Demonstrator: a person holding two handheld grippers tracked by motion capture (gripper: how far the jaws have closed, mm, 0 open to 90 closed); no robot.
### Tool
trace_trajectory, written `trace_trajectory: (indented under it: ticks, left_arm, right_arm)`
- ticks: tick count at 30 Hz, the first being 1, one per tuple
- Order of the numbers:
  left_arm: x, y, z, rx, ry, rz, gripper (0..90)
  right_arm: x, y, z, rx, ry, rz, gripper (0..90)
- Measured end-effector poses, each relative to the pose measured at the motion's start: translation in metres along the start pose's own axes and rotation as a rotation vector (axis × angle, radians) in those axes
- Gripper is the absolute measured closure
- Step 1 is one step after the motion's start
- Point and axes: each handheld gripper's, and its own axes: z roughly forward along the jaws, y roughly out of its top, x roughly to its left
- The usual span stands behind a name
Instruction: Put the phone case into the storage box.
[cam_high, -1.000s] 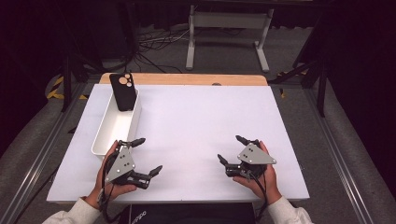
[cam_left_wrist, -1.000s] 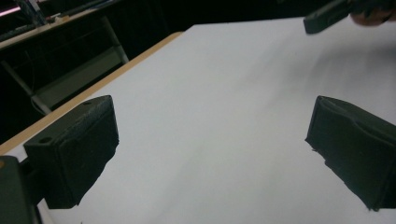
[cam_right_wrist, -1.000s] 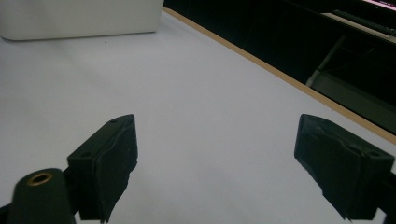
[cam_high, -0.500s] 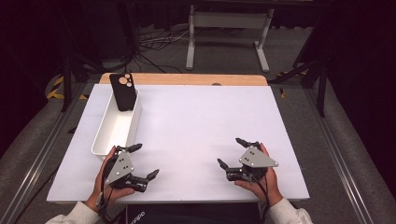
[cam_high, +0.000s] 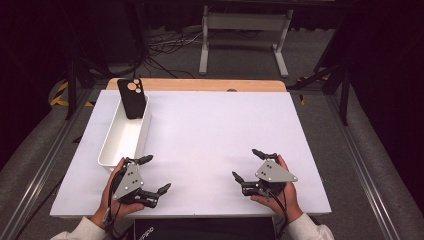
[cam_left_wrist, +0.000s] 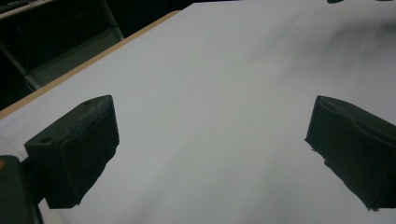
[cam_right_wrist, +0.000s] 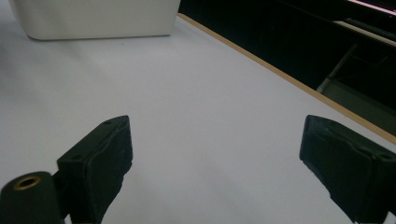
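High view: a white counter (cam_high: 215, 140) with a wooden strip along its far edge carries a long white bin (cam_high: 125, 137) on its left side, and a black phone (cam_high: 132, 98) stands tilted at the bin's far end, its back with the camera lenses turned toward the viewer. No brand or writing can be read on the phone or the bin. At the very bottom edge, a dark object shows a few pale letters too small to read. The left claw (cam_high: 154, 174) sits near the counter's front left, just in front of the bin's near end, held in a hand (cam_high: 112, 197), jaws apart with nothing between them. The right claw (cam_high: 248, 165) is held at the front right, well apart from the left one, jaws likewise spread and holding nothing. In the left gripper view the two black jaws stand wide over bare white surface. In the right gripper view the jaws are also wide, with the bin (cam_right_wrist: 95, 18) farther off at upper left.
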Motion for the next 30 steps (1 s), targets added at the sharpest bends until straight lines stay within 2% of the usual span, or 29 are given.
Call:
trace_trajectory:
  ticks: [10, 12, 13, 22, 30]
  left_arm:
    - [-0.0012, 0.0024, -0.0002, -0.005, -0.015, 0.017, 3.1]
    - [-0.0020, 0.0019, 0.0006, -0.006, -0.023, 0.001, 3.1]
    - [-0.0015, 0.0020, 0.0006, -0.004, -0.018, 0.011, 3.1]
    - [-0.0026, 0.0022, 0.0029, 0.002, -0.031, 0.013, 3.3]
    - [-0.0023, 0.0017, 0.0048, -0.002, -0.033, -0.002, 3.3]
  right_arm:
    - [0.0039, 0.0001, 0.0014, 0.011, 0.003, -0.016, 10.4]
    - [0.0042, 0.0001, 0.0016, 0.013, 0.006, -0.019, 10.5]
    - [0.0042, 0.0000, 0.0017, 0.015, 0.005, -0.020, 10.5]
    - [0.0056, 0.0005, 0.0022, 0.014, 0.010, -0.020, 10.8]
    - [0.0043, -0.0011, 0.0031, 0.016, 0.011, -0.018, 12.0]
